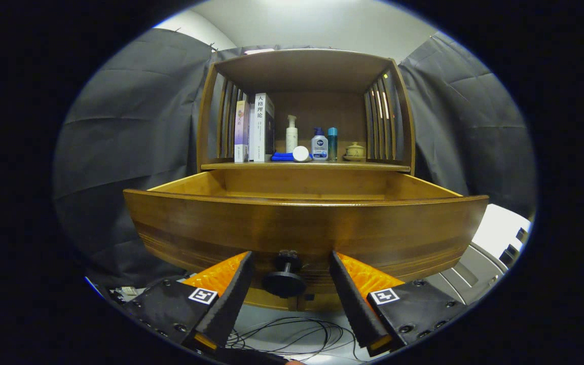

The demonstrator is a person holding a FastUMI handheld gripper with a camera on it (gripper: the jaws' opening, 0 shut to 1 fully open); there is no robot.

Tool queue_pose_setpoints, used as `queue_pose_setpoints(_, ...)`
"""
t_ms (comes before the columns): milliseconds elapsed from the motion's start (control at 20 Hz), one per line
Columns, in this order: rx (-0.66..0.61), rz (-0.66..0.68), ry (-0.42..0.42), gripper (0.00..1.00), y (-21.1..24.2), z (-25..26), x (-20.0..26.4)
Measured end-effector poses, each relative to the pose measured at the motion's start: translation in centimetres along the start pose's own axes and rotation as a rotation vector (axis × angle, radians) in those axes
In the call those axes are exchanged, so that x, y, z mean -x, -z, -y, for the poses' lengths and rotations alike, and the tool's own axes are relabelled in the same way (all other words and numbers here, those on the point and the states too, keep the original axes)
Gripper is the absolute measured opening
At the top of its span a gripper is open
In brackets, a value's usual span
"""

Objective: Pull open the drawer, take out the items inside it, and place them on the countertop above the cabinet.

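At the bottom of the frame the gripper (288,276) has its two fingers spread apart, one on each side of the dark round knob (284,278), with clear gaps between the knob and both fingers, so nothing is clamped. Just behind the knob the curved wooden front of the drawer (304,228) spans the middle of the frame, and the drawer is already pulled well out of the cabinet (403,126). Only the far inner walls of the drawer show over its front edge (the floor of it, and whatever lies there, is hidden), so I cannot tell what the items are or how they will handle. Judging by the job, any item must be reached from above the front edge and lifted clear of it. Above the drawer, in the upper middle of the frame, runs the countertop (378,165), already carrying books (263,126) at the left, bottles (319,144), a white round jar (300,153) and a small lidded pot (355,151). Loose black cables (292,337) lie below the fingers.
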State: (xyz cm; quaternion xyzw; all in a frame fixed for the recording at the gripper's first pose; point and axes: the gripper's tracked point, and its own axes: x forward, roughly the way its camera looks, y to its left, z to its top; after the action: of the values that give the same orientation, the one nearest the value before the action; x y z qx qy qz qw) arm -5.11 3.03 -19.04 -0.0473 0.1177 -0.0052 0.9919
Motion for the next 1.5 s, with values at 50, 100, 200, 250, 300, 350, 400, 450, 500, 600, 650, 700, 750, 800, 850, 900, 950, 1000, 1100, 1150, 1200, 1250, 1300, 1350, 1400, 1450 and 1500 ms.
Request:
queue_pose_setpoints(50, 0.003, 0.008, 0.010, 0.94, -0.1, 0.1, -0.1)
queue_pose_setpoints(100, -0.008, 0.006, 0.021, 0.94, 0.0, 0.1, -0.1)
queue_pose_setpoints(200, -0.034, 0.003, 0.043, 0.94, -0.3, 0.5, -0.7)
queue_pose_setpoints(250, -0.039, 0.007, 0.046, 0.95, -0.6, 0.4, -1.2)
queue_pose_setpoints(300, -0.036, 0.007, 0.046, 0.98, -0.6, 0.4, -1.2)
queue_pose_setpoints(350, -0.034, 0.012, 0.047, 0.98, -0.7, 0.4, -1.5)
queue_pose_setpoints(400, -0.034, 0.016, 0.047, 0.98, -0.8, 0.4, -1.8)
queue_pose_setpoints(450, -0.040, 0.019, 0.044, 0.97, -0.8, 0.3, -2.0)
queue_pose_setpoints(500, -0.043, 0.026, 0.042, 0.97, -1.0, 0.2, -2.2)
queue_pose_setpoints(600, -0.049, 0.030, 0.041, 0.97, -1.1, 0.0, -2.7)
queue_pose_setpoints(650, -0.047, 0.032, 0.040, 0.97, -1.3, -0.2, -3.0)
queue_pose_setpoints(700, -0.048, 0.034, 0.022, 0.97, -1.4, -0.7, -3.5)
queue_pose_setpoints(750, -0.049, 0.031, -0.016, 0.97, -1.4, -1.9, -3.9)
queue_pose_setpoints(800, -0.033, 0.033, -0.010, 0.97, -1.5, -1.9, -4.3)
queue_pose_setpoints(850, -0.034, 0.038, 0.004, 0.98, -1.7, -1.7, -4.9)
queue_pose_setpoints(900, -0.053, 0.043, 0.015, 0.99, -2.0, -1.6, -5.5)
queue_pose_setpoints(950, -0.072, 0.034, 0.027, 1.00, -2.3, -1.6, -6.3)
queue_pose_setpoints(1000, -0.092, 0.041, 0.032, 1.00, -2.8, -1.6, -7.2)
queue_pose_setpoints(1100, -0.104, 0.034, 0.039, 0.99, -3.6, -1.3, -9.3)
queue_pose_setpoints(1150, -0.110, 0.047, 0.043, 0.99, -4.2, -1.3, -10.1)
queue_pose_setpoints(1200, -0.118, 0.020, 0.041, 0.99, -3.9, -1.3, -11.0)
queue_pose_setpoints(1250, -0.116, 0.037, 0.047, 0.98, -4.4, -1.2, -11.9)
queue_pose_setpoints(1300, -0.119, 0.024, 0.048, 0.98, -4.3, -1.2, -13.0)
queue_pose_setpoints(1350, -0.113, 0.032, 0.053, 0.98, -4.7, -1.1, -13.8)
queue_pose_setpoints(1400, -0.109, 0.025, 0.056, 0.98, -4.7, -1.1, -14.7)
queue_pose_setpoints(1450, -0.103, 0.028, 0.059, 0.98, -5.0, -1.0, -15.3)
queue_pose_setpoints(1500, -0.100, 0.025, 0.060, 0.98, -5.1, -0.9, -16.1)
